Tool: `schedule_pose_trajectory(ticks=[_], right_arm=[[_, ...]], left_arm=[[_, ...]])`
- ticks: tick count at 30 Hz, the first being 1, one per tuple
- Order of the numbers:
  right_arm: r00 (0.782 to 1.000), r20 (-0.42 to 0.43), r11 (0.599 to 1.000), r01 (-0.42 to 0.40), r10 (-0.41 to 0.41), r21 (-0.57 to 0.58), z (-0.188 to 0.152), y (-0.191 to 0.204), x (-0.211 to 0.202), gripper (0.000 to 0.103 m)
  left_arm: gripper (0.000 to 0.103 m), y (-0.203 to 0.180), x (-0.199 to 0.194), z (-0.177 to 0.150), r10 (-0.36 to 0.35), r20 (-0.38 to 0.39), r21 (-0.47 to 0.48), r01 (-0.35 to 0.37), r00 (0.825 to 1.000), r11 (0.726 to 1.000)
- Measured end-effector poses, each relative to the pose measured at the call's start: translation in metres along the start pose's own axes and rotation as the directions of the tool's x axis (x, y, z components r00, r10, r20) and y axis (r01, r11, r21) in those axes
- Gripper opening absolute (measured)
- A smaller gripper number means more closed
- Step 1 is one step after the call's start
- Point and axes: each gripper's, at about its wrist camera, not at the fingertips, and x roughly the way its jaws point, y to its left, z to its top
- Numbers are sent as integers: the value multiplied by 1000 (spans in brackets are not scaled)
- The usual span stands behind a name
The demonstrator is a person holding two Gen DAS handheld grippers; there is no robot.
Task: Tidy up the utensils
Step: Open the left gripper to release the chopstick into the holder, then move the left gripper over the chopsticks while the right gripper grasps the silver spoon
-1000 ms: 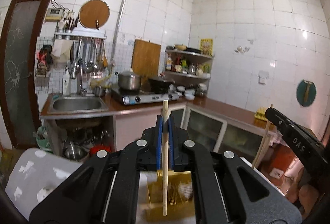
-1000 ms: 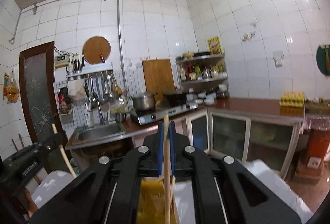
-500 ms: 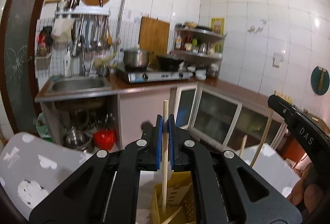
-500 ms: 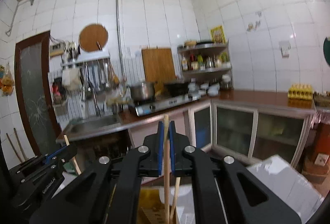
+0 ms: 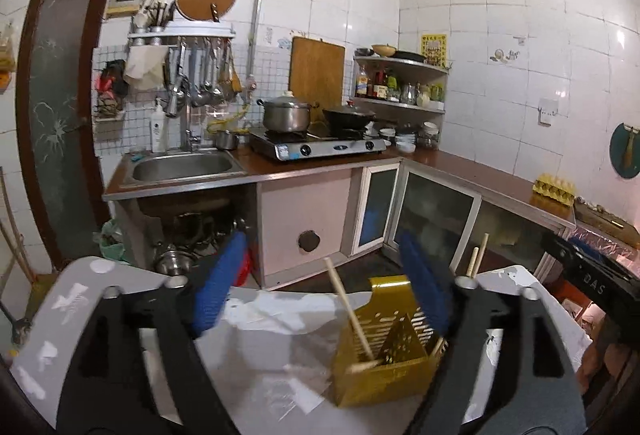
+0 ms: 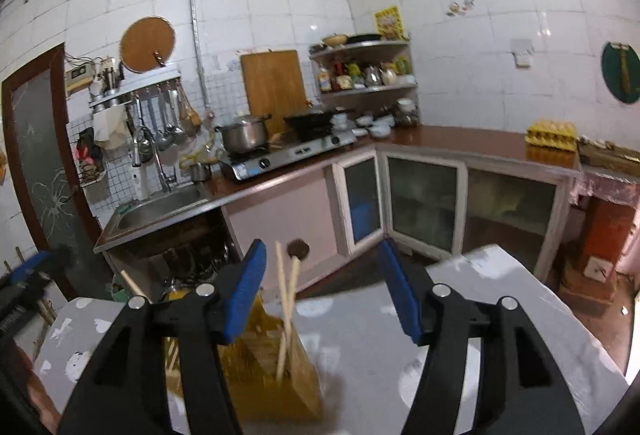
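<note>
Both chopsticks, clamped a second ago, have been let go: each gripper's jaws have just been opening and stand released, nothing between them. On the grey surface [image 5: 60, 319] the yellow holder [image 5: 384, 367] is seen at 5 o'clock of the left gripper [image 5: 320, 283] and at 7 o'clock of the right gripper [image 6: 322, 287]. One chopstick [image 5: 348, 311] leans in it; two chopsticks [image 6: 286, 311] are propped in another compartment.

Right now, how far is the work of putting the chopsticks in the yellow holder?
Done: chopsticks stand in the yellow holder. In hand: nothing. The left hand-held gripper and the right hand-held gripper have just been opening, and no pad presses a stick. Left: no loose utensils show on the table.
</note>
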Motion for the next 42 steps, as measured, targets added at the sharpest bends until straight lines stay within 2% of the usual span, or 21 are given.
schedule_pose_trajectory(ticks=[2,4,9,12,19,23,26,29,31,33,37,40,42], right_arm=[[1000,-27,1000,9,-9,3,-5,-6,-22,60],[999,-46,1000,16,-17,-9,-13,-8,-38,60],[995,-97,1000,5,-4,4,-43,-12,-75,61],[993,-115,1000,20,-21,-11,-64,-13,-89,61],[977,-201,997,64,-70,-37,-125,-13,-98,61],[956,-273,993,98,-111,-62,-166,-13,-94,61],[930,-342,990,117,-135,-75,-193,-13,-86,61],[894,-420,988,139,-157,-74,-221,-17,-78,61],[881,-446,987,145,-160,-68,-231,-17,-77,60],[871,-466,988,141,-157,-70,-238,-14,-79,51],[857,-491,987,138,-158,-77,-243,-7,-80,45],[852,-497,986,137,-167,-95,-245,3,-81,36],[845,-512,988,128,-154,-87,-246,6,-80,26]], left_arm=[[93,10,-23,2,15,8,4,-15,1000,1000],[98,18,-43,1,31,0,18,-31,1000,999],[98,33,-75,-28,67,-63,57,-64,996,996],[98,43,-83,-51,85,-111,46,-80,990,996],[98,63,-83,-105,110,-217,25,-107,970,994],[98,65,-76,-136,108,-274,16,-107,956,994],[98,63,-68,-157,113,-318,31,-109,941,994],[98,59,-58,-174,102,-376,50,-90,921,995],[98,56,-53,-184,103,-403,65,-83,909,994],[98,54,-51,-188,102,-412,70,-80,906,994],[98,50,-46,-198,86,-439,54,-70,895,996],[98,47,-43,-204,80,-459,46,-66,885,997],[98,43,-39,-209,77,-477,46,-63,876,997]])
